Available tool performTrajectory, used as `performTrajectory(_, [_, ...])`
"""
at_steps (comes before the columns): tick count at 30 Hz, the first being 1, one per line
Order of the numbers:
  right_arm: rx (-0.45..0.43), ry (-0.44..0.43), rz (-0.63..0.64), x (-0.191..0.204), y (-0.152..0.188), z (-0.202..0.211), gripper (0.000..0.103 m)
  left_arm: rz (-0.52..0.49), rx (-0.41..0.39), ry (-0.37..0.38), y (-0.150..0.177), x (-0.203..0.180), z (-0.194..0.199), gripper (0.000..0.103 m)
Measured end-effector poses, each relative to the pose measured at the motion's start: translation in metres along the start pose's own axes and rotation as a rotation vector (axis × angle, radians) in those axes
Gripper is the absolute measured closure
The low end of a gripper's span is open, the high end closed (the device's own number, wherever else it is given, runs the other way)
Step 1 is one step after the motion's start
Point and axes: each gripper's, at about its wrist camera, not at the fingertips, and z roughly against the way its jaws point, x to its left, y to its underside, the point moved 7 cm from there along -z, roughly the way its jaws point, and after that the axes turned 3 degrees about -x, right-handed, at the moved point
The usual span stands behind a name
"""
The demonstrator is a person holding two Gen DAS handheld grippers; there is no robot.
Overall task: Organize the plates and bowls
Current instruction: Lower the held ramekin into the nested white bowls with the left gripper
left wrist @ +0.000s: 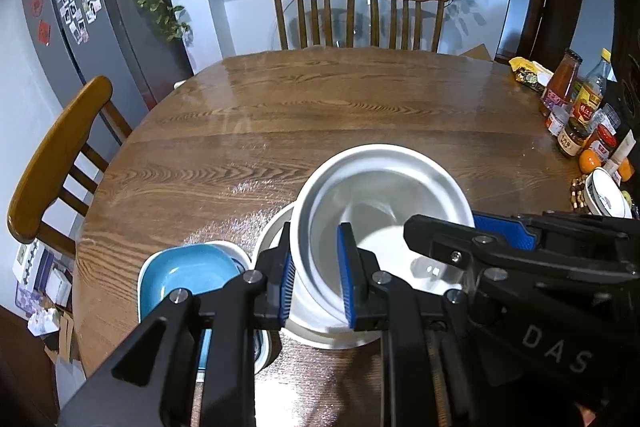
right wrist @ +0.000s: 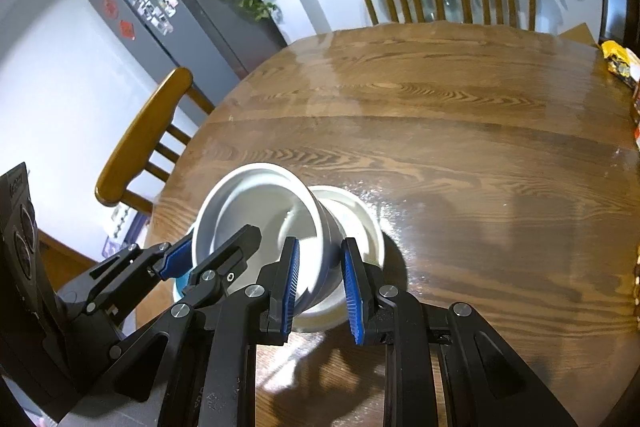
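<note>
Wooden table, chairs, possibly fridge

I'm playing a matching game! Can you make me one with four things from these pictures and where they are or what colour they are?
Things:
1. white bowl
2. blue dish
3. orange fruit
4. table

Descriptions:
A. round, brown wood
B. on the table's right edge, near the jars
C. tilted, with both grippers on its rim
D. sits left of the white bowl

Pairs: 1-C, 2-D, 3-B, 4-A
</note>
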Motion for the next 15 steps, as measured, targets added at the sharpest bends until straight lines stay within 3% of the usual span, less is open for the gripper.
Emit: performTrajectory(15, [0.087, -0.006, -0.027, -0.004, 0.007, -0.035, 0.078, 0.031, 0.107, 0.027, 0.015, 0.008, -0.031, 0.084])
